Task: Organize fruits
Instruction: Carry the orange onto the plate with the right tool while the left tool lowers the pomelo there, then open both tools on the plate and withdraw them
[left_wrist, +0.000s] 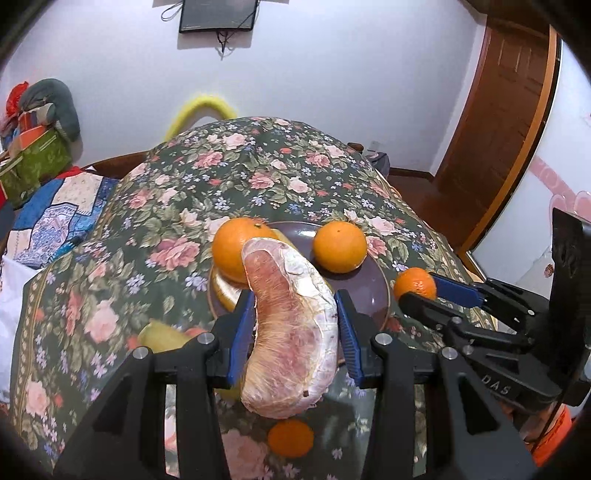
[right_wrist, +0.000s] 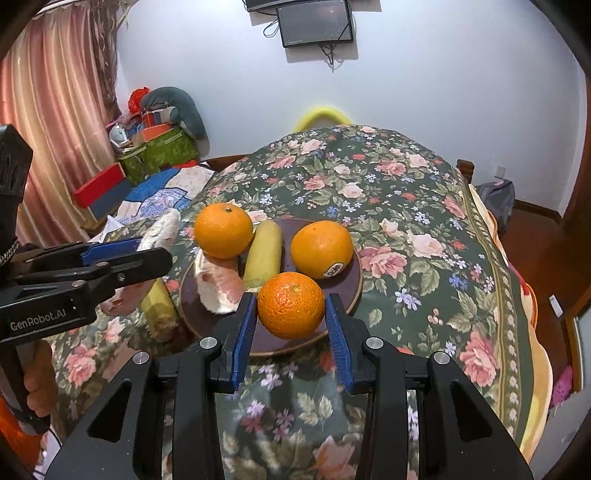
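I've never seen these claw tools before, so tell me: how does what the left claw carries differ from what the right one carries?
The left gripper clamps a long, curved, peeled pomelo wedge, pale pink. The right gripper clamps a small, round, unpeeled orange, bright and pebbly. Both are citrus, held above the plate.

The pomelo segment (left_wrist: 291, 332) looks matt, with papery white membrane over fibrous pink flesh, while the tangerine (right_wrist: 291, 305) has glossy, pebbled peel. The dark plate (right_wrist: 354, 291) is smooth with a faint sheen. It rests on soft floral cloth (right_wrist: 406, 206).
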